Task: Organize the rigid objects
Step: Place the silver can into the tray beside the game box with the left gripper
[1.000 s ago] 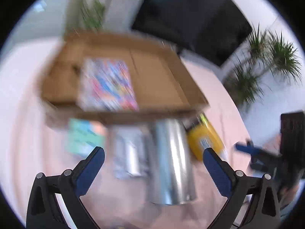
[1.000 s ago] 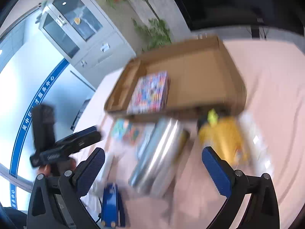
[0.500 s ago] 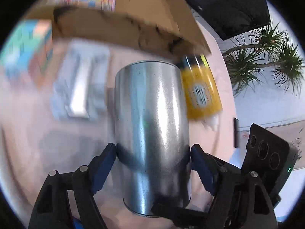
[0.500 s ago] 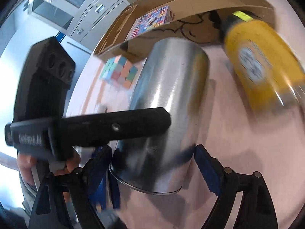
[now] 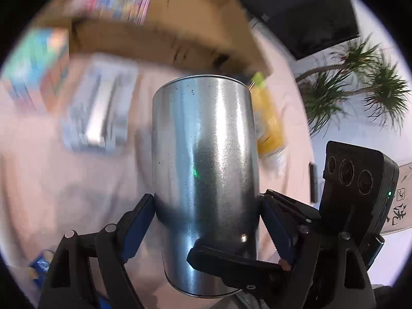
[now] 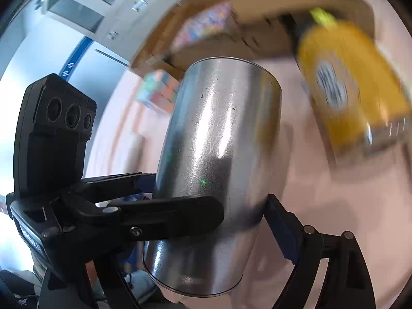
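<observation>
A silver metal can [image 5: 206, 154] fills the middle of both views [image 6: 219, 154]. My left gripper [image 5: 208, 221] is shut on its lower part, blue pads against both sides. My right gripper [image 6: 213, 219] is shut on the same can from the other side; its left finger is hidden behind the left gripper's body. The can looks lifted off the pink table [image 5: 51, 180]. Behind it stands a shallow cardboard box [image 5: 159, 43] holding a colourful flat pack [image 5: 123, 0].
A yellow bottle [image 6: 345, 87] lies right of the can, near the box. A colourful cube-like box [image 5: 36, 64] and a silver-grey pack [image 5: 103, 108] lie to the left. Potted plants [image 5: 360, 87] stand beyond the table. The background is motion-blurred.
Both grippers came down from open onto the can and closed on it. Since half a second ago the can has risen slightly and the scene behind has shifted.
</observation>
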A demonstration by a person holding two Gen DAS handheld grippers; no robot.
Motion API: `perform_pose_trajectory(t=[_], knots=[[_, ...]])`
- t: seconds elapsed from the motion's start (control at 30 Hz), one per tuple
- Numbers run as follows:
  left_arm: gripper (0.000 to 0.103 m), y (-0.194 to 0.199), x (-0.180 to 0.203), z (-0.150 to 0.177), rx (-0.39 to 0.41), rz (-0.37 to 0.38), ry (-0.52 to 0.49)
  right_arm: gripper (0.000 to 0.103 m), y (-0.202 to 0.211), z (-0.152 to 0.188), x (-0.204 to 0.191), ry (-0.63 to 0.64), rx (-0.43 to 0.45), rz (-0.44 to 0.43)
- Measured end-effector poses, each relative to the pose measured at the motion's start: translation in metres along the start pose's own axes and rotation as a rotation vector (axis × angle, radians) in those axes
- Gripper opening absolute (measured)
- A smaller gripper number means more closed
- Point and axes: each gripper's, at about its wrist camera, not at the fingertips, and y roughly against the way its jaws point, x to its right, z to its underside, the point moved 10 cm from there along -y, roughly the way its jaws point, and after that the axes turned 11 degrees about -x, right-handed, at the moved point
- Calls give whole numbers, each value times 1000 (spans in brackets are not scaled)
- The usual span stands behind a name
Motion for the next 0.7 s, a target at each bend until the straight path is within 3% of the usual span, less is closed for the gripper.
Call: perform_pose_trajectory(t=[0.07, 0.17, 0.27, 0.37, 0.5, 0.63, 0.7], knots=[[83, 35, 21, -23, 93, -16, -65, 87, 33, -24, -20, 70, 79, 33], [83, 96, 57, -83, 228, -49, -180, 87, 86, -74, -48, 173, 202, 64], [83, 118, 66, -136, 249, -40, -193, 87, 127, -138, -57, 221, 265, 92], [83, 111, 49, -183, 209, -21, -151, 87, 136, -188, -38, 198, 252, 85], [83, 64, -6, -220, 110, 2, -36, 87, 100, -224, 9, 132, 159, 44], [83, 16, -51, -222, 8, 72, 78, 86, 37, -242, 47, 56, 66, 65], [83, -2, -65, -212, -40, 70, 115, 86, 13, -237, 62, 6, 24, 74]])
